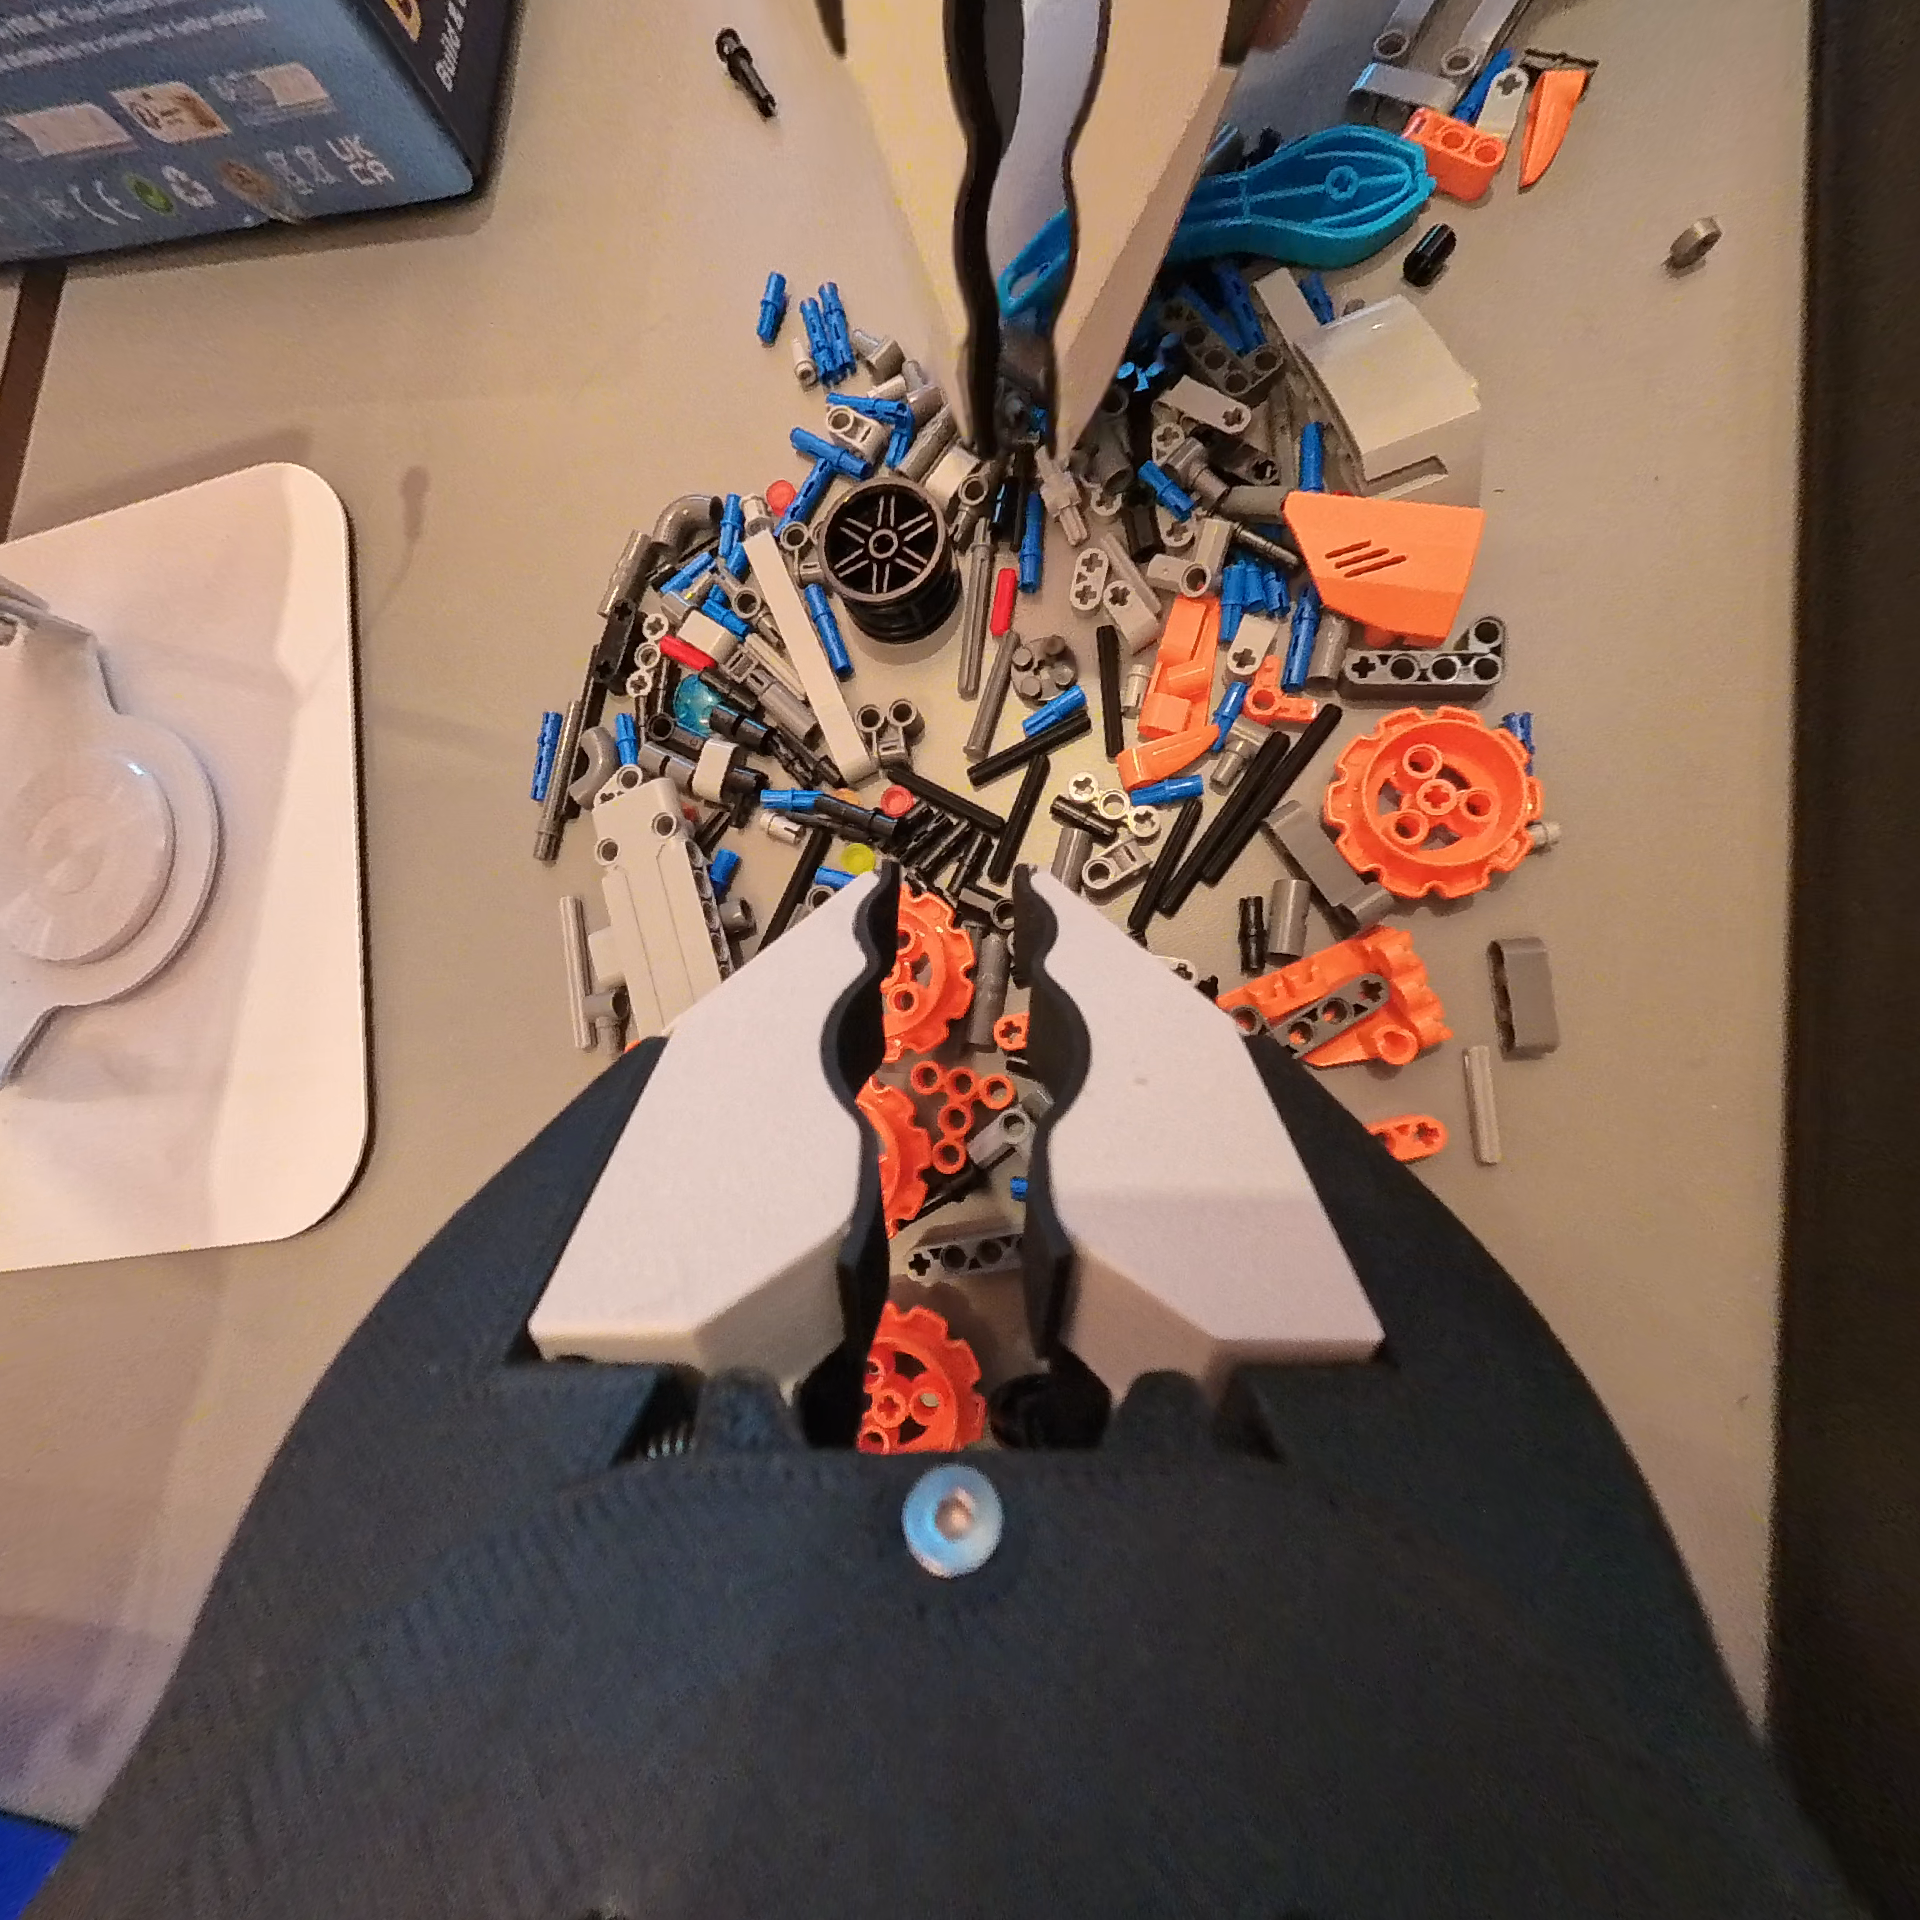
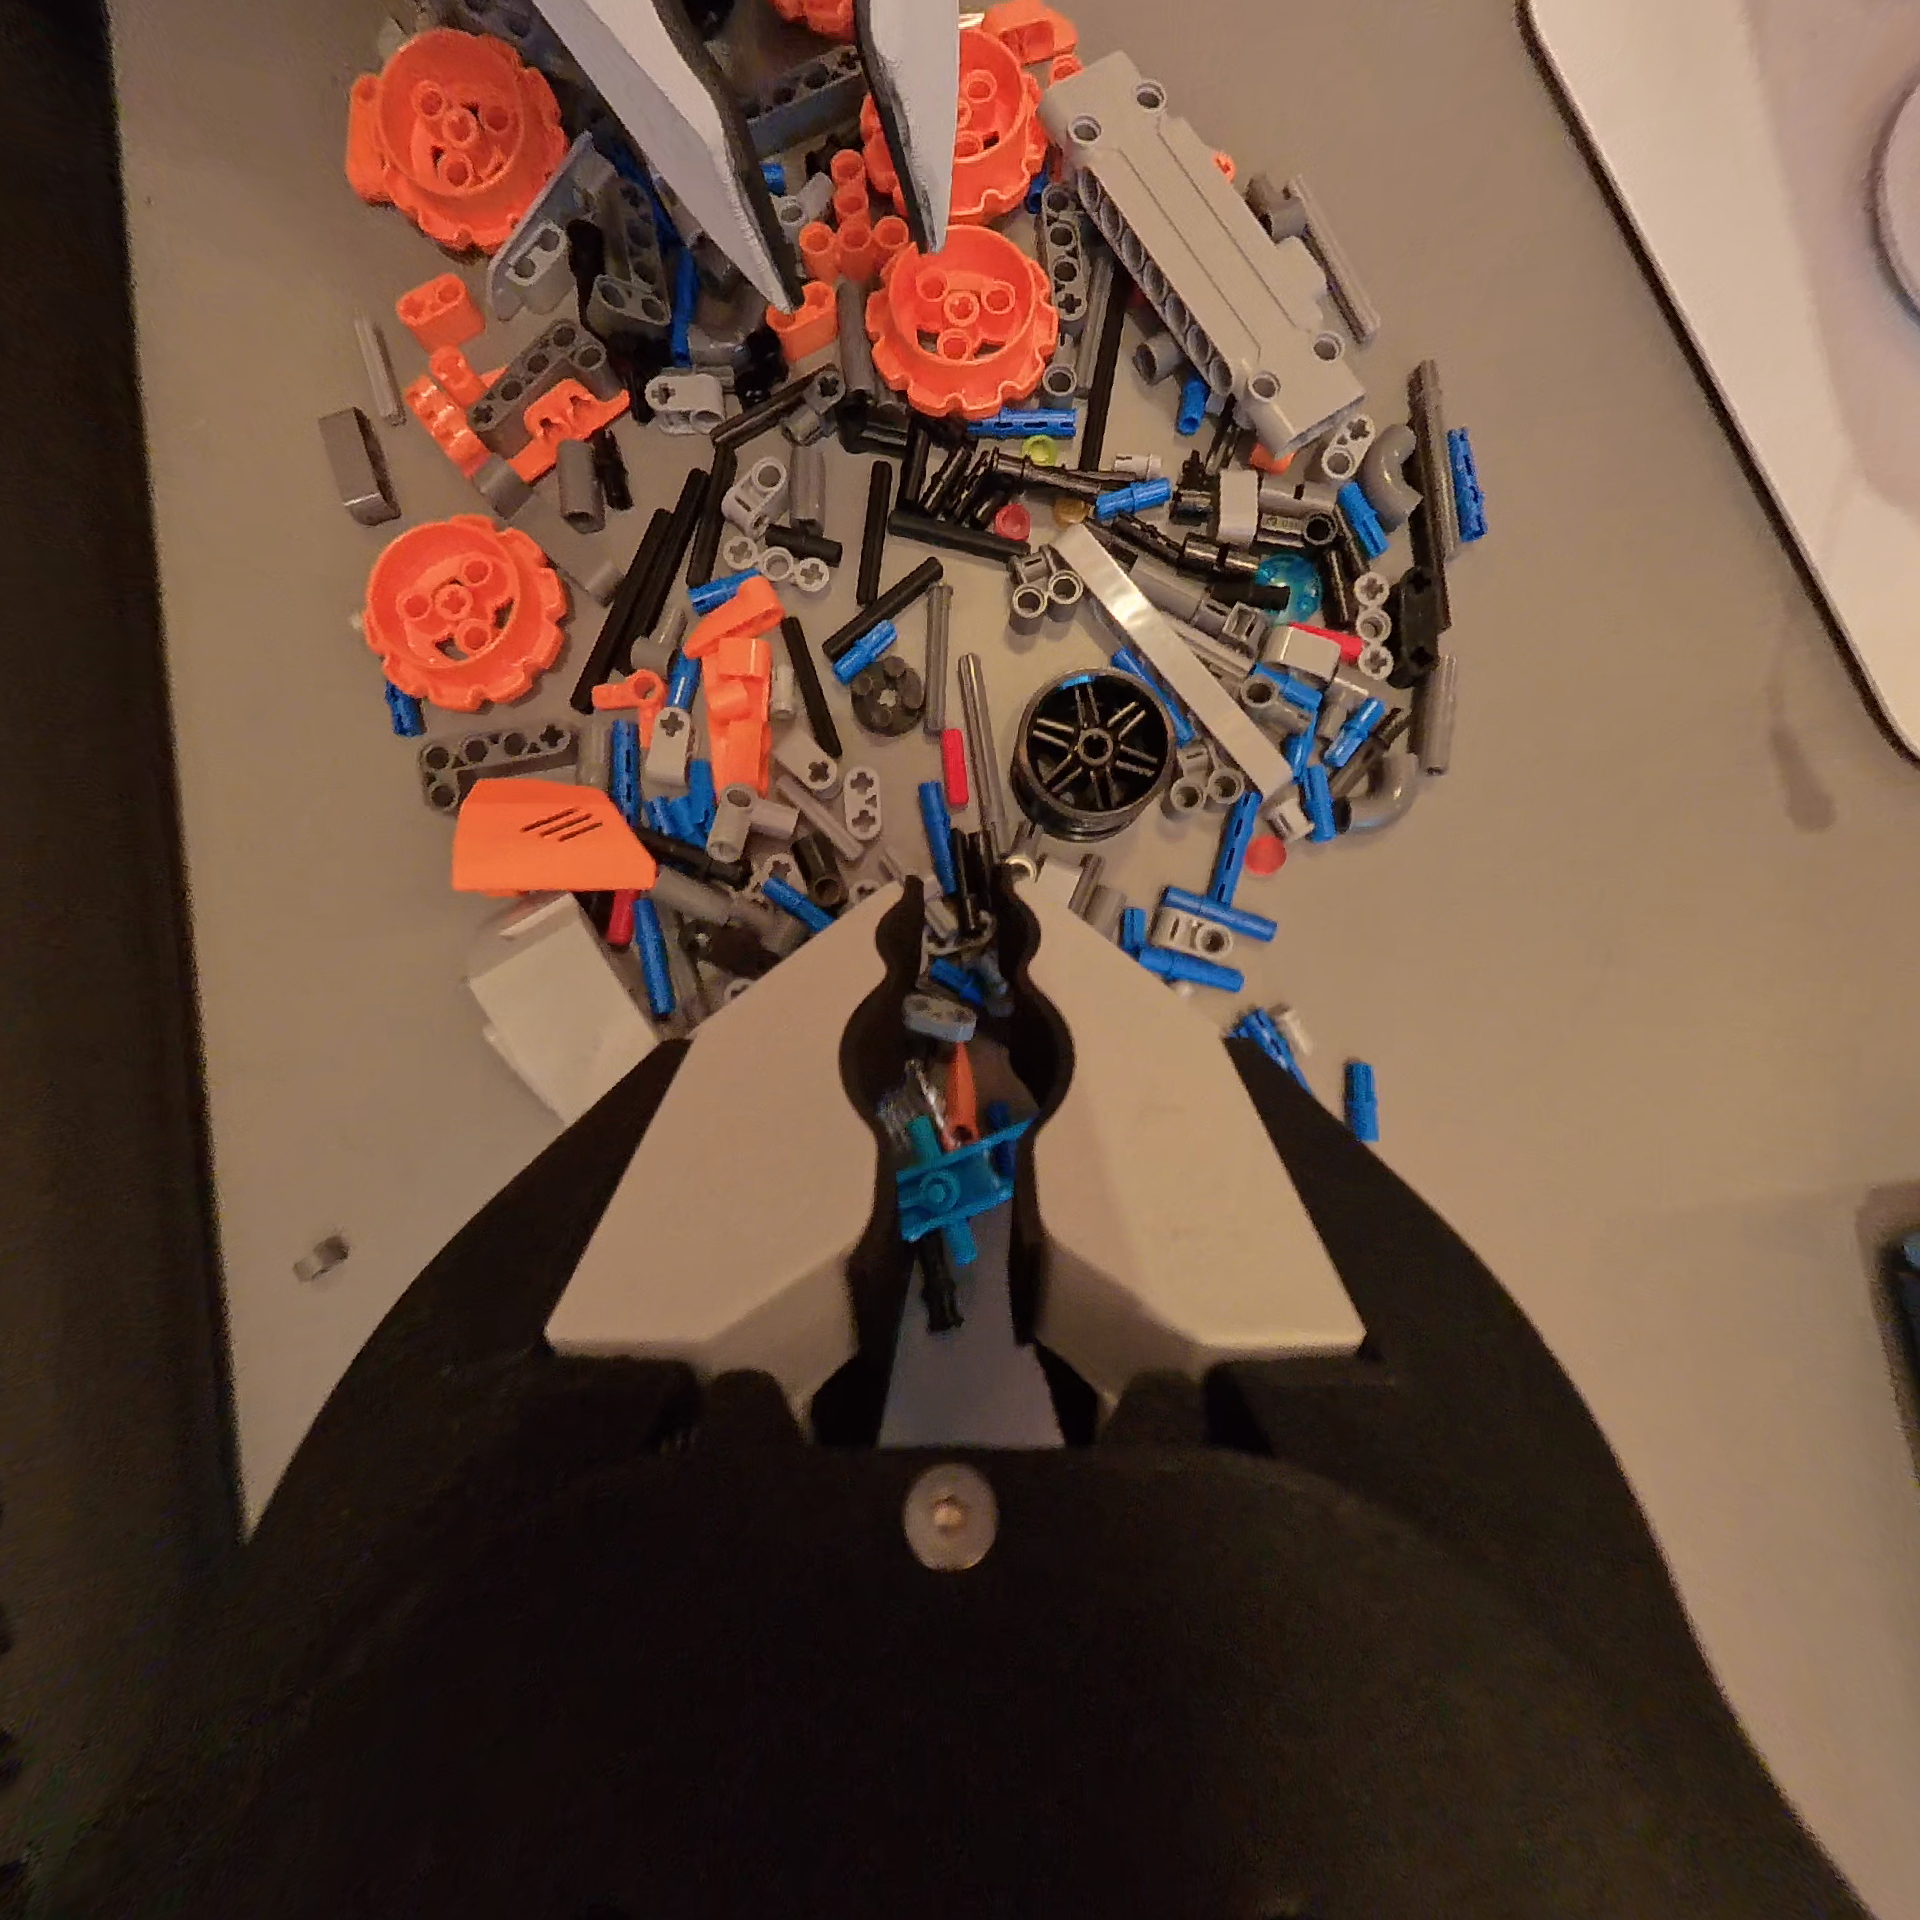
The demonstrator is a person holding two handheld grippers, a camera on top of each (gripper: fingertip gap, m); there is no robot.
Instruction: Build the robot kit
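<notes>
We see a heap of small hard-plastic building parts round a black spoked wheel rim (image 1: pixel 883 548) on a matt grey table (image 1: pixel 468 343).

L gripper (image 1: pixel 954 878), wavy-edged grey fingers, is slightly parted and holds nothing, tips over toothed orange gears (image 1: pixel 1434 805) below the rim.

R gripper (image 2: pixel 964 894), narrow gap, tips among black pins beside the rim; can't tell if it grips one.

I see 1 beige-grey tabletop (image 1: pixel 540 374) filling both views, lit warm and fairly dim, with soft glare near its middle. A dark strip (image 1: pixel 1860 831) runs along its edge, beyond the surface. A blue printed box (image 1: pixel 208 114) sits at 1 corner; a white rounded tray (image 1: pixel 260 862) lies beside it.
</notes>
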